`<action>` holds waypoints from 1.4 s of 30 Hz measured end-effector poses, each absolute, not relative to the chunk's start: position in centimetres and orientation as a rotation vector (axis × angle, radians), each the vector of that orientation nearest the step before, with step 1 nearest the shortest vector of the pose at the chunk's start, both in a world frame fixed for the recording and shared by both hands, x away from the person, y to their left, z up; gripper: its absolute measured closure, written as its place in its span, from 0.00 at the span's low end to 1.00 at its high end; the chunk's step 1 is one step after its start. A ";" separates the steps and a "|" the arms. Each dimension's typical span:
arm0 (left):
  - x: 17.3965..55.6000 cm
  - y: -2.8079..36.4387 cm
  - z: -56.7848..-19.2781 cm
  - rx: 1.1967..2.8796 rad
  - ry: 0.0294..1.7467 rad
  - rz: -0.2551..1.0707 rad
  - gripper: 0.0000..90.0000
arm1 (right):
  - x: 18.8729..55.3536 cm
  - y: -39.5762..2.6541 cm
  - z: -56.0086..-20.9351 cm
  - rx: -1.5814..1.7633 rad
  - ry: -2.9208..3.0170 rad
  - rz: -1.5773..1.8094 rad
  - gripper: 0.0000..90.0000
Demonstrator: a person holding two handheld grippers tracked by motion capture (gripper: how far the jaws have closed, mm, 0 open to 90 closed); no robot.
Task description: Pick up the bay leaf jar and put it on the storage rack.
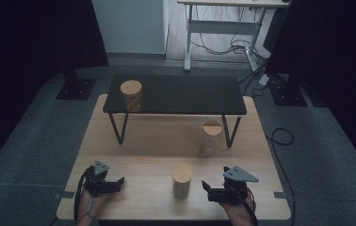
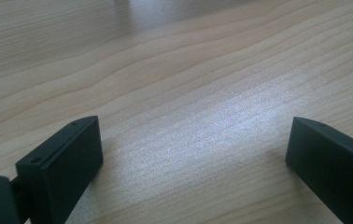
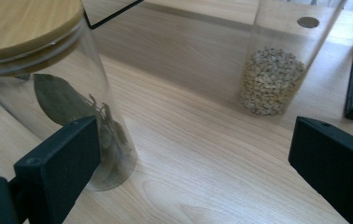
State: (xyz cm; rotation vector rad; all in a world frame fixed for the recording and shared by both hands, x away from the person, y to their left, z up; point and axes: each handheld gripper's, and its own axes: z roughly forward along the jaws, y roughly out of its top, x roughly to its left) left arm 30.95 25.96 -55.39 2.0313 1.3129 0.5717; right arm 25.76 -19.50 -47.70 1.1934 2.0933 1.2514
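Two released claws, left claw (image 1: 117, 183) and right claw (image 1: 206, 189); we should square the right around the near-edge jar (image 1: 182, 180) below its lid.

Left gripper (image 1: 119, 181) and right gripper (image 1: 205, 185) rest low — jaws spread wide (both hand-held), pointing inward.

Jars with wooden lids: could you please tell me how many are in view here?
3. One jar stands on the black shelf, at its left end. One stands on the wooden table beside the shelf's right leg. One stands near the front, between the two grippers.
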 end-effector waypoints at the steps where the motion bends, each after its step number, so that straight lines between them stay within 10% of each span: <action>1: 30.9 26.0 -55.4 2.031 1.313 0.572 0.04 | 25.7 -19.3 -47.7 1.190 2.097 1.254 0.02; 42: 30.9 26.0 -55.4 2.032 1.313 0.572 0.04 | 24.8 -15.4 -47.5 1.079 2.164 1.339 0.02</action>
